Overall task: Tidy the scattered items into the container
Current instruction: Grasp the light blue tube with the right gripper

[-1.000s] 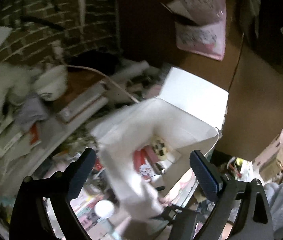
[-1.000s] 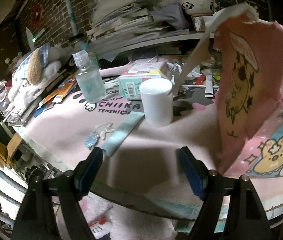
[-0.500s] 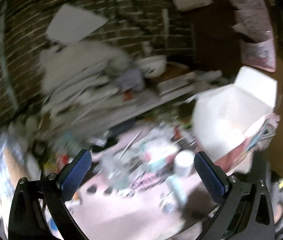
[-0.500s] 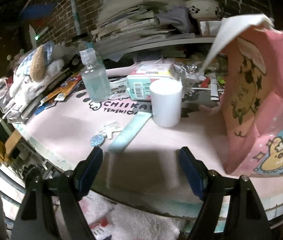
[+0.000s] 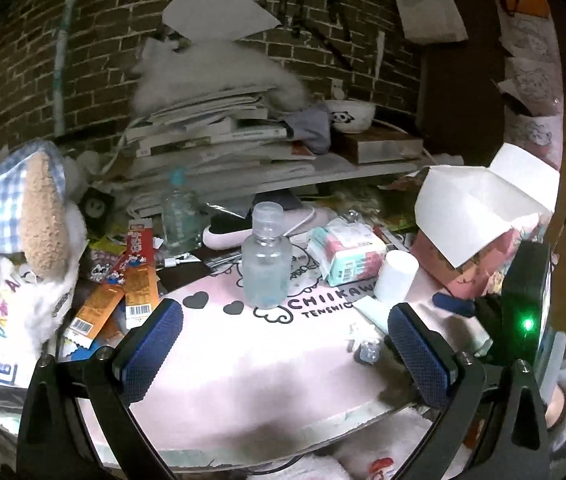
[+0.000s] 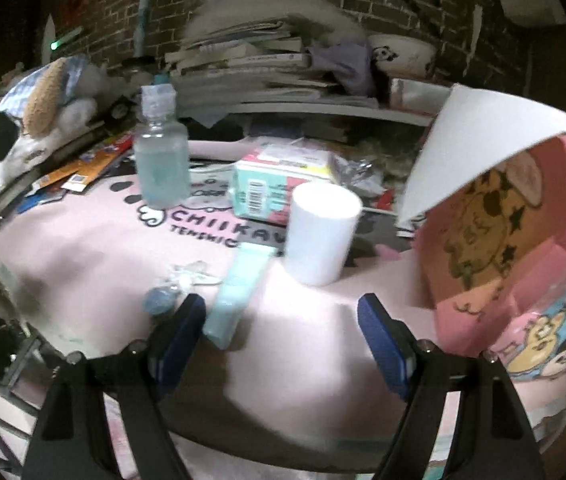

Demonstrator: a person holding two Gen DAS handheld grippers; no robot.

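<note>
A pink cartoon box (image 6: 503, 248) with raised white flaps stands open at the right of the pink mat; it also shows in the left wrist view (image 5: 479, 232). On the mat are a clear bottle (image 5: 266, 258) (image 6: 161, 156), a white cylinder (image 5: 395, 278) (image 6: 321, 234), a mint tissue pack (image 5: 347, 250) (image 6: 279, 188), a flat mint tube (image 6: 239, 292) and a small clear charm (image 6: 175, 284) (image 5: 367, 346). My left gripper (image 5: 283, 348) is open and empty above the mat's front. My right gripper (image 6: 281, 332) is open and empty, just short of the tube and cylinder.
A stack of books and papers (image 5: 211, 136) with a panda bowl (image 5: 349, 114) fills the shelf behind. A plush toy (image 5: 23, 220) and orange packets (image 5: 123, 296) lie at the left. The mat's front edge (image 5: 243, 444) is close below the grippers.
My left gripper has swung away from the box's inside to the left and now faces the mat and bottle. My right gripper has moved forward toward the tube and cylinder.
</note>
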